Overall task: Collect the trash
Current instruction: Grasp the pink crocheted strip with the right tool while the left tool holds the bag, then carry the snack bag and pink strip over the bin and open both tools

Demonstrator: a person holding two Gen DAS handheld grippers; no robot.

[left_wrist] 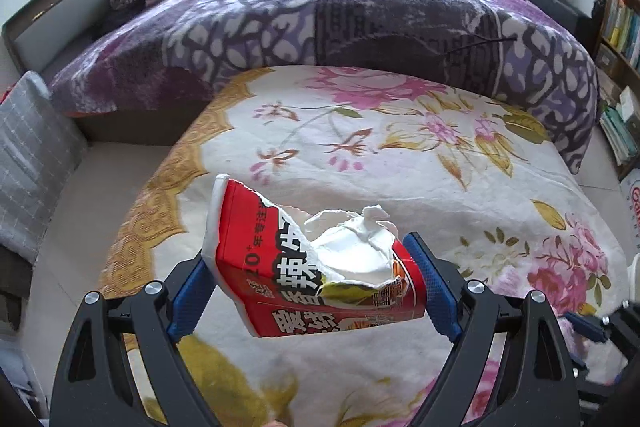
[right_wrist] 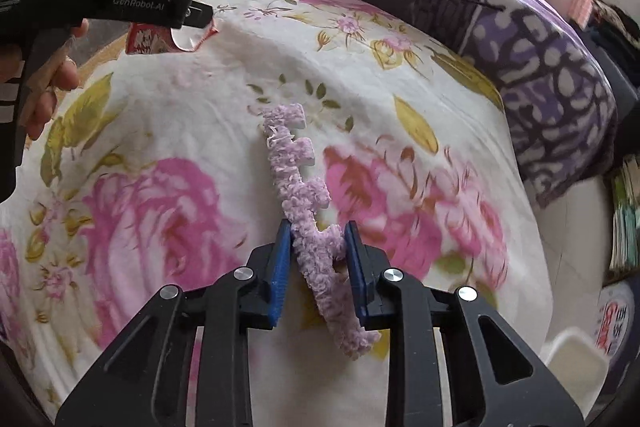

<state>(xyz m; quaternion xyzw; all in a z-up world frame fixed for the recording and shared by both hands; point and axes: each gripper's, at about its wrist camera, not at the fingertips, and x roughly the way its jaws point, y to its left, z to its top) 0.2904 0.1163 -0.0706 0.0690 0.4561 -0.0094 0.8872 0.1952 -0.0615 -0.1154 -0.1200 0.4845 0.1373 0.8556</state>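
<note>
White lettering reading "GenRobot.AI" ran along the black arm of the left claw where it crossed the right wrist view at ten o'clock. The torn red-and-white cardboard snack box carried bold Chinese characters in black with white outlines and a small "10+" in white, all seen upside down in the left wrist view; the finer print on it was too small to read. A white package with red lettering at the three o'clock edge was cut off by the frame, so its writing could not be made out.

The left claw was clenched on the box, its blue pads pressed against the two sides, holding it above the floral white bedspread with pink flowers and yellow leaves. The box's top was ripped open, with ragged white inner card curling out. In the right wrist view most of the box was hidden behind the claw arm, and part of a hand showed at nine o'clock.

The right claw was closed on a fuzzy lilac comb-shaped strip with short side prongs, which stretched from between the blue pads toward twelve o'clock over the bedspread; its near end ran down past the pads. A folded purple patterned blanket lay across the bed behind.
</note>
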